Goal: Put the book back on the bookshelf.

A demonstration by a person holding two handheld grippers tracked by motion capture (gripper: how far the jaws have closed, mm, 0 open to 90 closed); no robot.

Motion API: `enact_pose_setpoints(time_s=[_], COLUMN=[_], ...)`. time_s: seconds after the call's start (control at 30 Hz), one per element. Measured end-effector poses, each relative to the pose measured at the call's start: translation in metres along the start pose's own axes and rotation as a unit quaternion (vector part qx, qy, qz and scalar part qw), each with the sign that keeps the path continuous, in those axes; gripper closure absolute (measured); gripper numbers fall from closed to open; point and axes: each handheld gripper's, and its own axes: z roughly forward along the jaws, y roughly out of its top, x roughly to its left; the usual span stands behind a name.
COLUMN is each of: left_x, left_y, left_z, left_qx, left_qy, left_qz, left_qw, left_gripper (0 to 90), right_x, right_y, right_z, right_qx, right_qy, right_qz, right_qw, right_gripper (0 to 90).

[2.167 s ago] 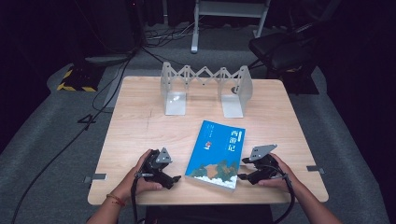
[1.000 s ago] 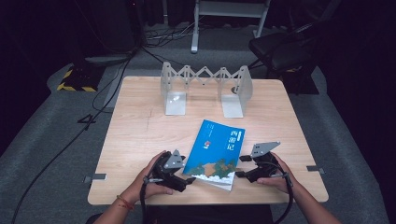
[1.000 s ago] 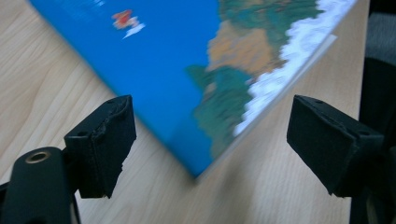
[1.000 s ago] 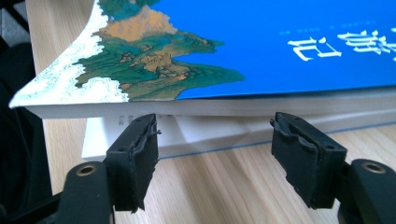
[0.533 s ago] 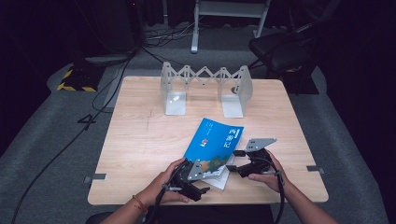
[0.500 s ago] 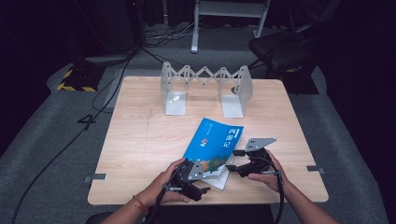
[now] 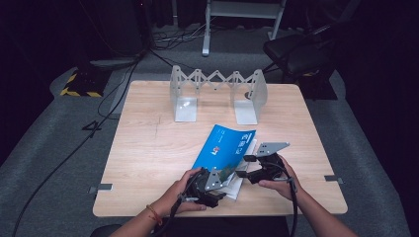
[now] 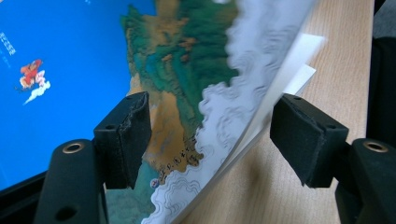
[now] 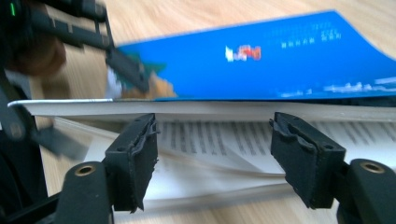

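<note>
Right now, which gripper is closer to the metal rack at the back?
Right. The right gripper is beside the book's far edge, nearer the rack; the left gripper sits at the book's near corner, by the table's front.

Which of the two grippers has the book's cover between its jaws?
The left gripper: its jaws straddle the lifted corner of the blue book. The right gripper faces the fanned page edges with its jaws apart.

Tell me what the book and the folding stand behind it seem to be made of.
The book: paper, with a glossy printed blue cover that bends and loose white pages fanning at its edge. The folding stand: probably metal, light grey and matte, with thin flat plates and a zigzag lattice between them.
</note>
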Motion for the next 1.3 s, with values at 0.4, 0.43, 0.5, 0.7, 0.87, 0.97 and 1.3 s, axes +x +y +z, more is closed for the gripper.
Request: enact_pose_setpoints(time_s=[0.4,0.43,0.5,0.7,0.87,0.97,1.3], left_x=[0.008,0.009,0.009,0.010,0.010,0.010,0.007], left_y=[-0.011,-0.012,-0.012,-0.013,-0.013,-0.013,-0.012], left_z=[-0.004,-0.004,-0.004,-0.005,-0.004,-0.004,-0.002], left_qx=[-0.006,-0.009,-0.009,-0.011,-0.010,-0.009,-0.006], left_qy=[-0.008,-0.013,-0.012,-0.019,-0.021,-0.023,-0.017], left_qz=[-0.013,-0.015,-0.012,-0.010,-0.004,-0.003,0.002], left_qw=[0.9999,0.9998,0.9998,0.9997,0.9997,0.9997,0.9998], left_gripper=[22.3,22.0,21.8,20.4,18.8,17.1,15.7], right_x=[0.006,0.008,0.010,0.012,0.009,0.009,0.006], right_y=[-0.025,-0.026,-0.027,-0.029,-0.031,-0.032,-0.028], right_z=[0.009,0.011,0.014,0.023,0.025,0.025,0.017], right_qx=[0.103,0.116,0.133,0.156,0.148,0.144,0.122], right_qy=[-0.006,-0.004,-0.002,-0.014,-0.006,-0.006,0.004], right_qz=[-0.050,-0.056,-0.065,-0.076,-0.066,-0.063,-0.045], right_qw=[0.9935,0.9916,0.9890,0.9847,0.9867,0.9875,0.9914], right_gripper=[31.9,31.7,31.6,31.6,29.6,29.5,29.6])
